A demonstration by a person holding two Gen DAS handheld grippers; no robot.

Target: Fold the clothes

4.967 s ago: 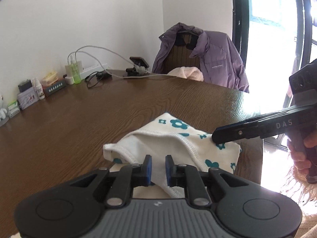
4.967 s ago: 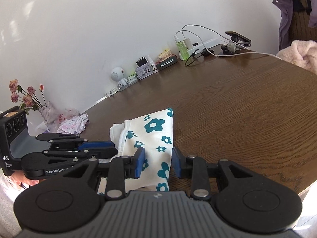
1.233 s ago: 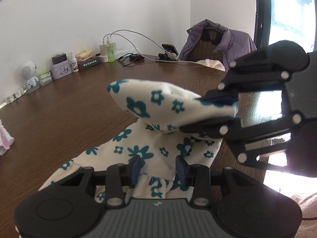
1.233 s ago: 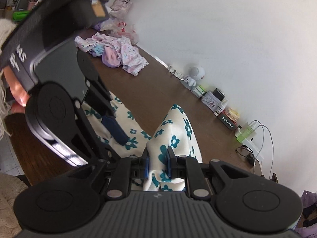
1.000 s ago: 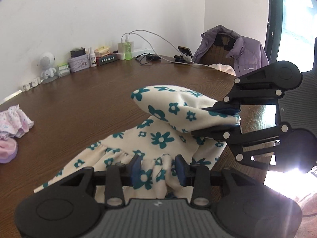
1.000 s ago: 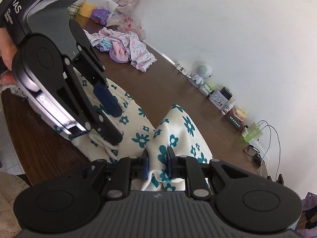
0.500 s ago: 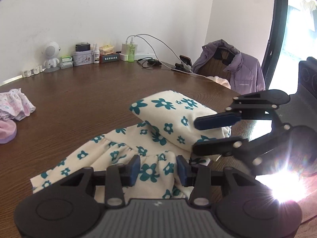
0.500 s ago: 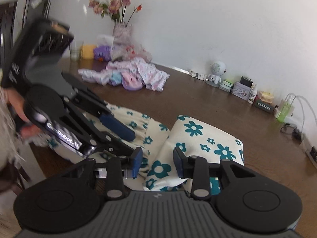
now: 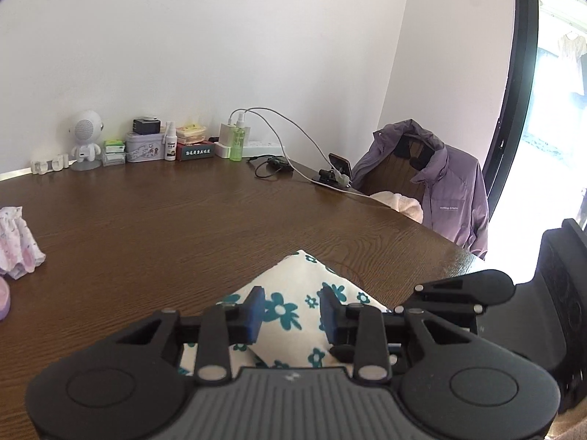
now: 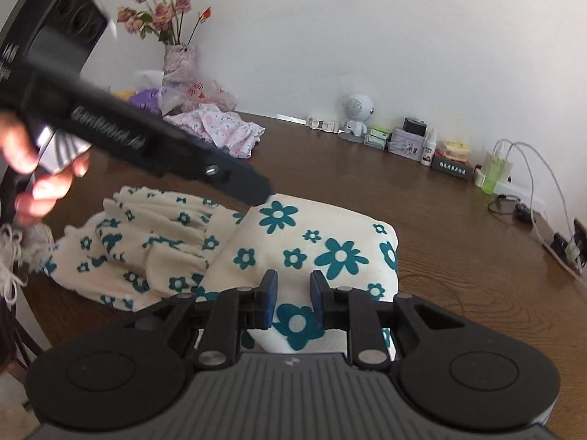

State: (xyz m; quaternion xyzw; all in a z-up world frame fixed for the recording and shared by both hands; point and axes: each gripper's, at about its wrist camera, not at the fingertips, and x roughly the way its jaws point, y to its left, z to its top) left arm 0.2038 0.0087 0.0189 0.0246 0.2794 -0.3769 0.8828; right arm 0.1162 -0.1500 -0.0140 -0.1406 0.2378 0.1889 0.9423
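The cream garment with teal flowers (image 10: 293,242) lies partly folded on the brown wooden surface (image 10: 458,227), its folded-over panel on top of the ruffled part. The right hand-held gripper (image 10: 292,297) hovers over the near edge, jaws apart and closing, gripping nothing. The left hand-held gripper (image 9: 290,310) hangs above the cloth too, jaws apart and closing, pads clear of the fabric. A pile of pink clothes (image 10: 220,128) sits beyond.
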